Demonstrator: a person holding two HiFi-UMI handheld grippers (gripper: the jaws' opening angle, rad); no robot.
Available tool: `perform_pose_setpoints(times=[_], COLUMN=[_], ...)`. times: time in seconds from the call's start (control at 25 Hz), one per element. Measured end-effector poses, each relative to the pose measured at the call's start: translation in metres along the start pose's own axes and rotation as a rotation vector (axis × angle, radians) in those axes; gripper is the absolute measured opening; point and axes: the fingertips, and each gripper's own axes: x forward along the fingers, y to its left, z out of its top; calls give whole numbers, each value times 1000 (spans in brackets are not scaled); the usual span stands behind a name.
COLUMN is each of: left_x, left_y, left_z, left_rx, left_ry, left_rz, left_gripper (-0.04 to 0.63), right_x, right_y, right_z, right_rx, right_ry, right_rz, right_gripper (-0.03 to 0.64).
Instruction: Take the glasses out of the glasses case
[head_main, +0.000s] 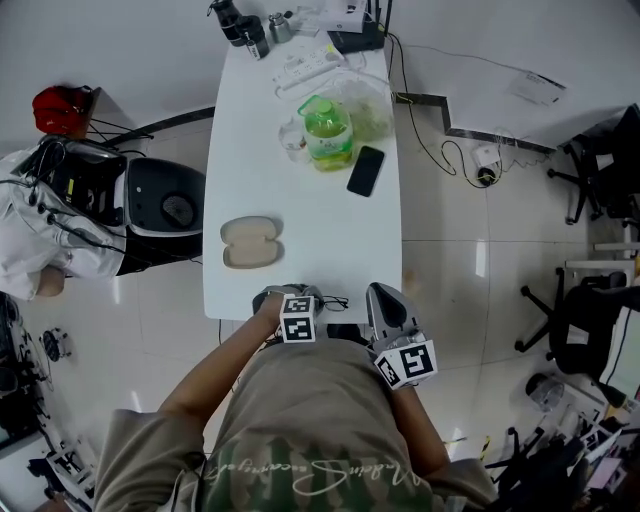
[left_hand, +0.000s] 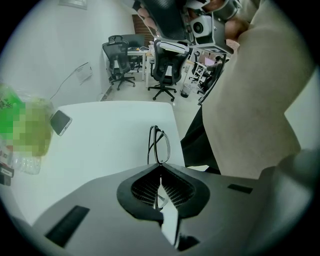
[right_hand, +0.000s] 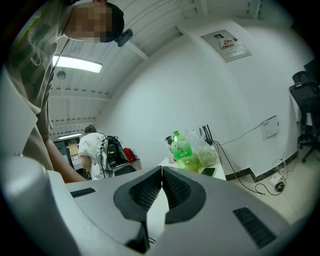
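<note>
The glasses (left_hand: 159, 144) are in my left gripper (left_hand: 160, 167). Its jaws are pressed together on one end of the dark thin frame, and the rest of the frame sticks out past the tips, standing on edge. In the head view the glasses (head_main: 336, 302) are at the near edge of the white table (head_main: 300, 215), just in front of my torso, and the left gripper (head_main: 316, 298) points along that edge toward my right. I cannot tell whether the frame touches the table (left_hand: 110, 142) or hangs just above it.

The glasses case (head_main: 252, 243) lies open farther in on the table, to the left of the glasses and apart from them. Both of its halves are flat, with the beige lining facing up.

My right gripper (right_hand: 161, 171) has its jaws together with nothing between them. It is tilted up toward the wall. In the head view the right gripper (head_main: 380, 292) is just beside the glasses on my right, at the table's near corner.

Toward the far end of the table stands a green bottle (head_main: 327, 130) against a clear plastic bag (head_main: 368, 105). A dark phone (head_main: 365, 170) lies flat just this side of them. The left gripper view also shows the phone (left_hand: 60, 122), with office chairs (left_hand: 165, 70) on the floor beyond the table.
</note>
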Motion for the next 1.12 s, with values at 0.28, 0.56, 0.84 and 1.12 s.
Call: perform_pose_setpoints(times=[0.28,0.56,0.84,1.12], left_x=[5,15,10,13], left_y=[-9,8,23,0], left_z=[11,7,7,15], left_rx=[-25,-41,-71,-85], left_ry=[-13,-19,-29,-38], left_rz=[1,-9,0,24], left_gripper=[15,15,15,15], right_x=[-11,0,14,-9], right_y=[-9,-25,-29,-8], right_z=[4,-3,-1,-11], right_rx=[-8,-11,-24,-49], right_ry=[-21,-10,10,23], right_rz=[-15,-26,-2,37], right_gripper=[12,12,12,12])
